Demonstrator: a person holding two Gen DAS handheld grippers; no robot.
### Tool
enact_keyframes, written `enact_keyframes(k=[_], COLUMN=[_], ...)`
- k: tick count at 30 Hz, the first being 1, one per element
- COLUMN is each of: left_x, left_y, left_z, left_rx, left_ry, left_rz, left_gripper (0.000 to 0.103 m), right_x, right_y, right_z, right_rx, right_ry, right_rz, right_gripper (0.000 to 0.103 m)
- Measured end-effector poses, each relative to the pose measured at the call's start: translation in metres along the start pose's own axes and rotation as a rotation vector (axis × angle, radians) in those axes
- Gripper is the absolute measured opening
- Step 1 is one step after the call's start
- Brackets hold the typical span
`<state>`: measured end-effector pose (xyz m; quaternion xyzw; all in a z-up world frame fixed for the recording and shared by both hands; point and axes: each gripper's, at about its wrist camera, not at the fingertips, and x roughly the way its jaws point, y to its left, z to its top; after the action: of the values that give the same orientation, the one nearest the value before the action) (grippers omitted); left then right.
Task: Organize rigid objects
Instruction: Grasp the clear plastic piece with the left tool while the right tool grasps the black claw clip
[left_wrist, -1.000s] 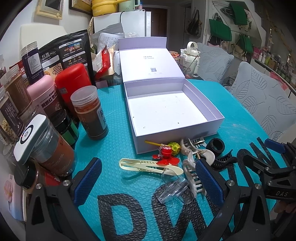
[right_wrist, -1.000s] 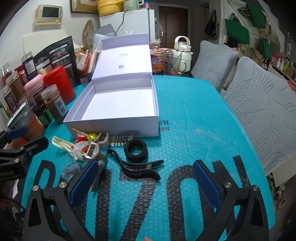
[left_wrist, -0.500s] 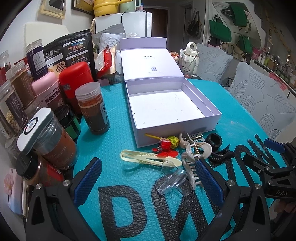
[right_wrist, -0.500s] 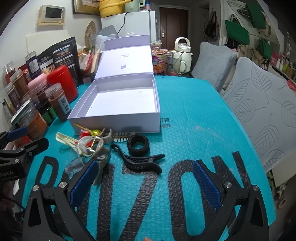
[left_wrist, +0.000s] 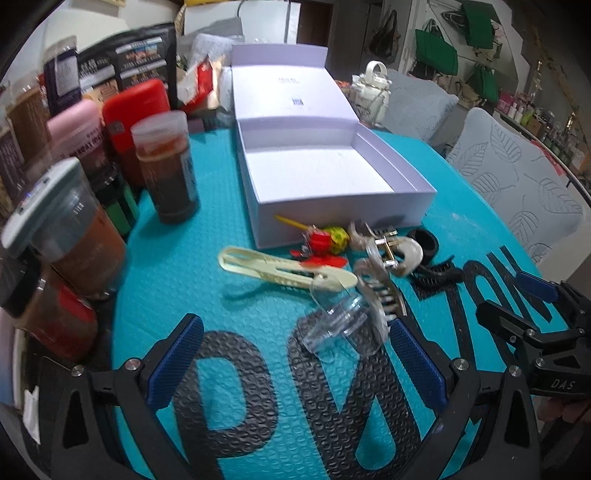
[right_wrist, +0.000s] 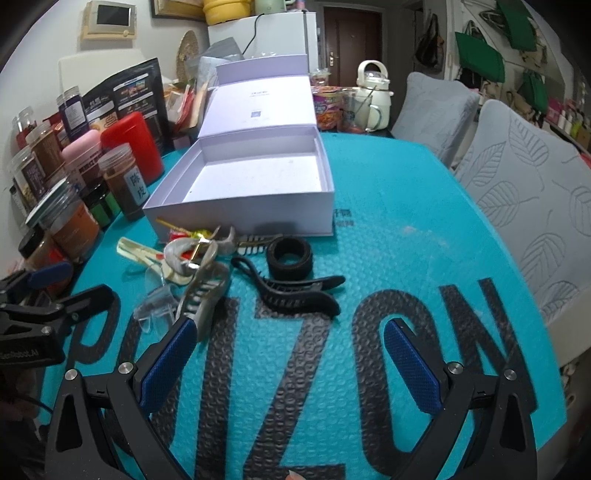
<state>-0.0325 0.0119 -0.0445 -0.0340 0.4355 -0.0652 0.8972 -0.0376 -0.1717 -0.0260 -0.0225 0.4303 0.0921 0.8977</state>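
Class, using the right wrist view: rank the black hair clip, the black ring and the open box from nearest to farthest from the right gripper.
1. Black hair clip: on the mat just ahead of the right gripper.
2. Black ring: just behind the clip.
3. Open box: farthest, behind the ring.

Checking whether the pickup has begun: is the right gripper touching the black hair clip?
Apart. The right wrist view shows bare teal mat between the open right gripper and the black hair clip, which lies ahead of the fingertips, untouched.
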Motion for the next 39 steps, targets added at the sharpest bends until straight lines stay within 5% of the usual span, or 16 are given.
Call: enact_keyframes(k=[14, 19, 28, 32, 39], left_x=[0.04, 0.055, 0.066, 0.067, 0.061], left_y=[-0.01, -0.007, -0.021, -0.03, -0.029], left_z=[-0.007, -0.001, 0.005, 0.008, 0.009], left_rx=[0.06, 0.039, 0.061, 0.099, 0.113], left_ry=[0.086, 0.123, 0.156, 0.153, 0.114], left_rz=[-0.07, -0.026, -0.075, -0.087, -0.119], left_gripper=[0.103, 0.097, 0.077, 0.06, 0.053], right_x=[0.032, 0.041, 0.051, 0.055, 0.056], right_y=[-0.009, -0.014, -0.026, -0.033, -0.039], right_z=[-0.008, -0.005, 0.003, 0.004, 0.007], right_rx=[0.01, 0.025, 0.049, 0.061, 0.072], right_ry=[0.08, 0.102, 0.112, 0.124, 0.119], right_rz=[0.06, 0.066, 0.058, 0.055, 0.048], right_gripper=[0.103, 0.103, 0.103, 0.103, 0.103])
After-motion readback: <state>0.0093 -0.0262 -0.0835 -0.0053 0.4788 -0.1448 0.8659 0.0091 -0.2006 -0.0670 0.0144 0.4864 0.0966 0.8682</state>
